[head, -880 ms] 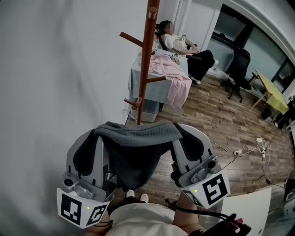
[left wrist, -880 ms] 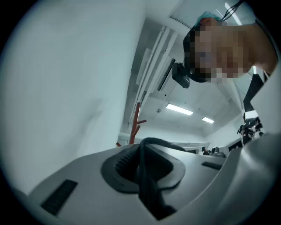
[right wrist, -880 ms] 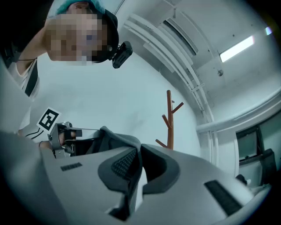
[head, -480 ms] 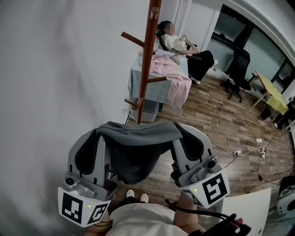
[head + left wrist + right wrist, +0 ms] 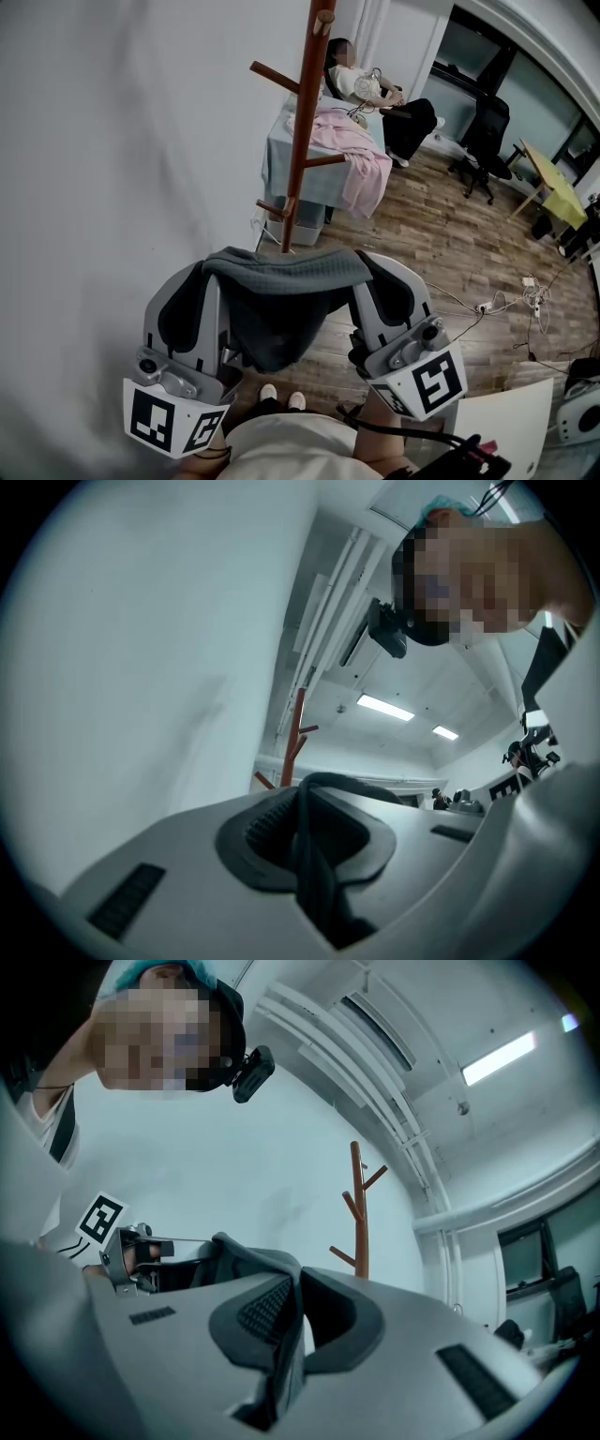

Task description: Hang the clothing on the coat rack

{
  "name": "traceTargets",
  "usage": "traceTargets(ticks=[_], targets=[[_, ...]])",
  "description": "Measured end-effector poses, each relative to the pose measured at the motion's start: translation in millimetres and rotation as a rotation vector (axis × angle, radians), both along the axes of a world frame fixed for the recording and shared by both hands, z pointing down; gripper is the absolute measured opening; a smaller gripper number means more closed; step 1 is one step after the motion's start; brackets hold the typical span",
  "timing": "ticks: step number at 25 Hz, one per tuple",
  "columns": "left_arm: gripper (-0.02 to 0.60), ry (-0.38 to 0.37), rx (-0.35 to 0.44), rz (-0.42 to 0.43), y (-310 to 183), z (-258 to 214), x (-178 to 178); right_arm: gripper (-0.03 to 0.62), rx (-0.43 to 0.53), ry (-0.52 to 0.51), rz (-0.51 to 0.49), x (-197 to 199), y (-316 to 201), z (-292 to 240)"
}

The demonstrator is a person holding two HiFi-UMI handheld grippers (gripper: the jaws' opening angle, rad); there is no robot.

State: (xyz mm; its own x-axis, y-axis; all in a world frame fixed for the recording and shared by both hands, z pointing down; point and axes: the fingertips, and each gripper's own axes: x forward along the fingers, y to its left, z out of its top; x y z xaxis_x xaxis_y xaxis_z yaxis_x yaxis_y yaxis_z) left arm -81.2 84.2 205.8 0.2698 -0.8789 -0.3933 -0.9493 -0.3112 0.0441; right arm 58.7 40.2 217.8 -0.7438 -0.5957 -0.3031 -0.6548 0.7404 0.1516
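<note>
A dark grey garment (image 5: pixel 281 295) hangs stretched between my two grippers, low in the head view. My left gripper (image 5: pixel 204 272) is shut on its left end and my right gripper (image 5: pixel 375 270) is shut on its right end. The left gripper view shows the grey cloth (image 5: pixel 317 864) pinched in the left gripper (image 5: pixel 309 803). A fold of the same garment (image 5: pixel 279 1354) is clamped in the right gripper (image 5: pixel 298 1302). The brown wooden coat rack (image 5: pixel 302 131) stands ahead by the white wall, its pegs bare. It rises beyond both grippers as the rack (image 5: pixel 295 735) and the rack (image 5: pixel 359 1211).
Behind the rack stands a table (image 5: pixel 277 159) draped in pale blue, with a pink cloth (image 5: pixel 354 155) on it. A person (image 5: pixel 375 94) sits further back. An office chair (image 5: pixel 487 141), a yellow table (image 5: pixel 553 183) and floor cables (image 5: pixel 525 295) lie to the right. The white wall (image 5: pixel 112 141) fills the left.
Both grippers still hold the garment. The left gripper has sunk slightly in the head view and the rack sits a little further right.
</note>
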Motion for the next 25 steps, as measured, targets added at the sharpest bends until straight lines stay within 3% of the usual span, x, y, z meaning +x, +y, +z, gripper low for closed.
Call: traceTargets(ticks=[7, 16, 25], targets=[[0.043, -0.013, -0.045, 0.032, -11, 14, -8, 0.025, -0.046, -0.005, 0.020, -8, -12, 13], [0.043, 0.029, -0.102, 0.065, -41, 40, -23, 0.025, -0.130, -0.009, 0.043, -18, -31, 38], [0.043, 0.001, -0.073, -0.019, -89, 47, -27, 0.025, -0.154, -0.035, -0.048, -23, -82, 43]])
